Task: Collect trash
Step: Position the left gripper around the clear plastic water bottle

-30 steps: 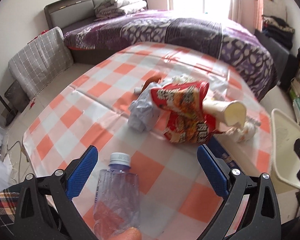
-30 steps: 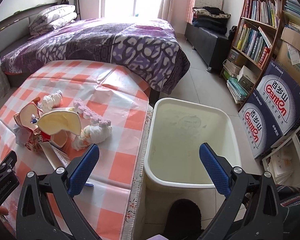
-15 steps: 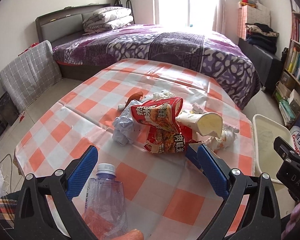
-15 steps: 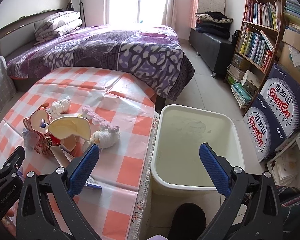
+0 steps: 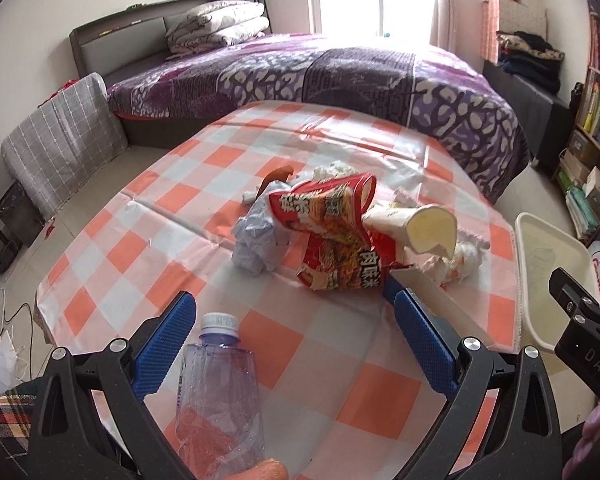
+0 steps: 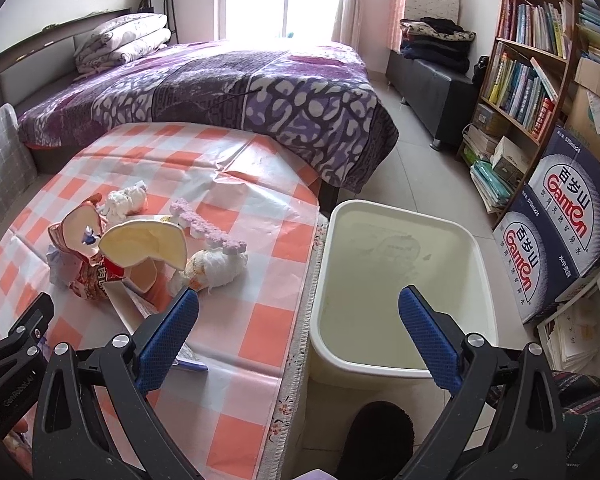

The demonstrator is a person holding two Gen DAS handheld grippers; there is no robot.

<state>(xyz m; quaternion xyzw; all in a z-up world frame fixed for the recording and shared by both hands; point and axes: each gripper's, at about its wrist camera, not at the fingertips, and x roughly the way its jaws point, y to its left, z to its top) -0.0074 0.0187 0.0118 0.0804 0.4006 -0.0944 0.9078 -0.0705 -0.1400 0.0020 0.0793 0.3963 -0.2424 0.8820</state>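
A trash pile lies on the orange-checked table [image 5: 340, 376]: a red noodle wrapper [image 5: 332, 224], crumpled white paper [image 5: 256, 240], a cream paper cup [image 5: 424, 224] and tissue wads [image 6: 216, 266]. A crushed clear plastic bottle [image 5: 216, 384] lies near the front edge between my left gripper's [image 5: 296, 340] open jaws, not gripped. My right gripper [image 6: 300, 332] is open and empty above the table's right edge and the cream bin [image 6: 400, 344]. The pile also shows in the right wrist view [image 6: 132, 248].
A flat box [image 5: 432, 296] lies by the pile. A purple bed [image 6: 220, 92] stands behind the table. A bookshelf [image 6: 532, 80] and blue cartons [image 6: 568, 220] stand right of the bin. A grey checked cushion [image 5: 60, 148] leans at the left.
Both grippers have pulled back and risen, so the pile and the bin look farther off. The jaws stay open. The bottle has not moved on the table.
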